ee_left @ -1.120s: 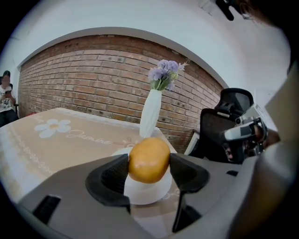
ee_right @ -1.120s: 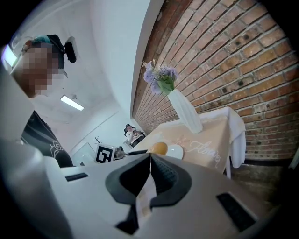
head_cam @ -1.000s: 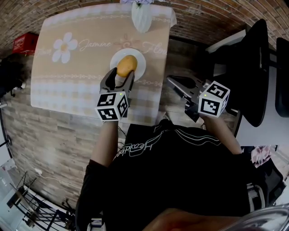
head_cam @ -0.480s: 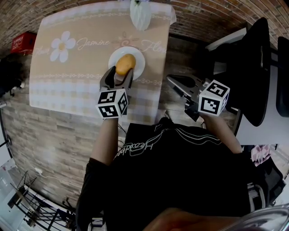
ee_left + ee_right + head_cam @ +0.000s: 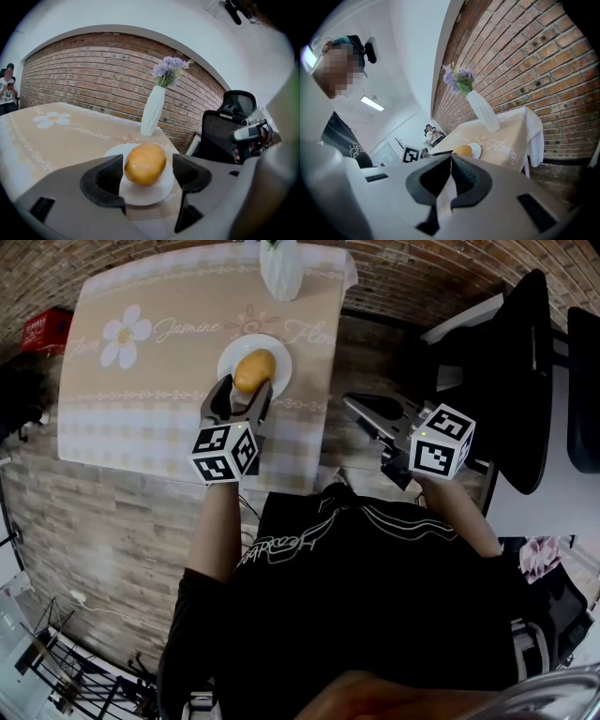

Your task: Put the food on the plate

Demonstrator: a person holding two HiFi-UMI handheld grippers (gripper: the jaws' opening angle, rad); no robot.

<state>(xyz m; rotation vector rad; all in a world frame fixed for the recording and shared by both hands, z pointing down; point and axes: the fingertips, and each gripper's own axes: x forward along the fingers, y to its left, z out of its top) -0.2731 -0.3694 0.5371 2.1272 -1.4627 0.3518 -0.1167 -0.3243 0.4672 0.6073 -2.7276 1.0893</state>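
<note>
An orange, rounded piece of food (image 5: 254,370) lies on a small white plate (image 5: 279,359) on the tablecloth. My left gripper (image 5: 242,397) reaches in from the near side. Its jaws stand on either side of the food (image 5: 145,163) and are opening. A gap shows on the right side, and the left pad is close against the food. In the left gripper view the plate (image 5: 140,197) shows under the food. My right gripper (image 5: 361,413) hangs over the floor to the right of the table, shut with nothing in it (image 5: 451,161).
A white vase (image 5: 280,268) with purple flowers stands just beyond the plate at the table's far edge. The beige flowered tablecloth (image 5: 141,381) stretches left. A black office chair (image 5: 525,381) stands on the right and a red box (image 5: 42,329) at the far left.
The left gripper's jaws have spread a little around the food, which rests on the plate. The right gripper has stayed where it was.
</note>
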